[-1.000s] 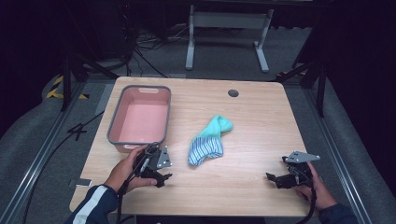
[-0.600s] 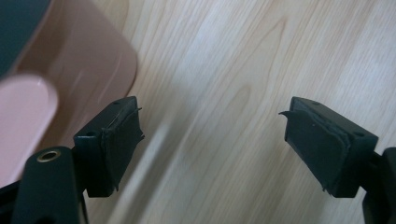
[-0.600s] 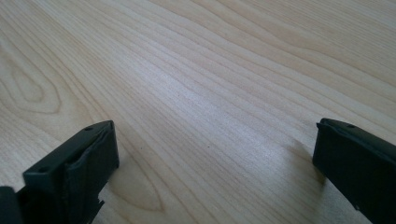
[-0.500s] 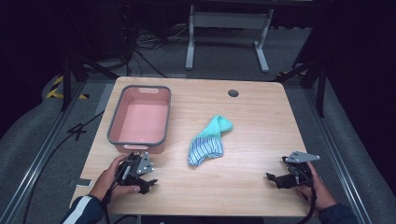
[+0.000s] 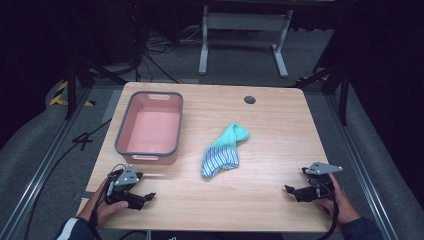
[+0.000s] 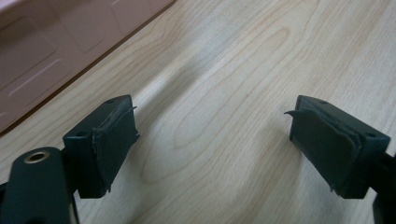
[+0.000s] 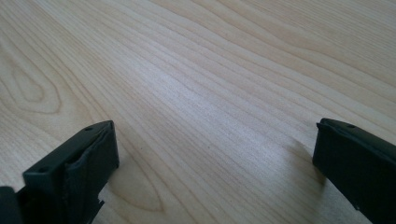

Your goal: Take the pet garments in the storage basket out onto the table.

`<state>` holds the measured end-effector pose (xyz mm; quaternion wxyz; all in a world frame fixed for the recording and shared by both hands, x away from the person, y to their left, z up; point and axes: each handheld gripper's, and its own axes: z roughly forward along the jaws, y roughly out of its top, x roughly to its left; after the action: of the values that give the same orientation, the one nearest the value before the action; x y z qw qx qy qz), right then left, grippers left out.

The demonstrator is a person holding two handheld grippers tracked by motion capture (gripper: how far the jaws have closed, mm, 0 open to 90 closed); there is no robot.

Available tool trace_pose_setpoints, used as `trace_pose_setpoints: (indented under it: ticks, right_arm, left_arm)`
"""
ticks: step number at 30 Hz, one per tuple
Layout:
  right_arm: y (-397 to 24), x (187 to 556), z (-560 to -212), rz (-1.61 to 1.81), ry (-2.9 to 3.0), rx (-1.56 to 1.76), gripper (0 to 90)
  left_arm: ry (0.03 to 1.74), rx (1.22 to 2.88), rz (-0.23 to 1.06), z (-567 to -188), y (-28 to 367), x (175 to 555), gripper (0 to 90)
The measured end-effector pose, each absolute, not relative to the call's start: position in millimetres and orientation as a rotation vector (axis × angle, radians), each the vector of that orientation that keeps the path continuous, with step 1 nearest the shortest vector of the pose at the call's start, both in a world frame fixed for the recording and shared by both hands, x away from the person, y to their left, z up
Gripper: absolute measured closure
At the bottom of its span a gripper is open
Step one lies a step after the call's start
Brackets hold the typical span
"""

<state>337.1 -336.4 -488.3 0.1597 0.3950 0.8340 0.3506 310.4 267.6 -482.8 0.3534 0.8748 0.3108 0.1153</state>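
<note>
A teal sock with a blue-and-white striped foot lies crumpled in the middle of the wooden table. A pink tub with a grey rim stands at the left, with nothing in it. My left gripper rests low at the table's front left corner, just in front of the tub; its jaws have just been opening and stand wide apart over bare wood, nothing between them. My right gripper sits at the front right, open over bare wood, pointing toward the sock.
A round cable hole sits near the table's far edge. The tub's pink wall is close beyond the left jaws. Around the table lie grey floor, cables and a metal stand.
My left gripper has drawn back toward the front left corner and sunk lower, away from the sock. The right gripper and the sock have stayed put.
</note>
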Motion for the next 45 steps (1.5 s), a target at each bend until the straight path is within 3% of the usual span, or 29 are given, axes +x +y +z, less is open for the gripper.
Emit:
trace_pose_setpoints:
  ticks: [45]
  right_arm:
    - [-336.6, 337.4, -488.3, 0.998, 2.386, 1.121, 0.7]
  left_arm:
    - [0.832, 2.269, 0.309, -483.0, 266.8, 312.6, 9.0]
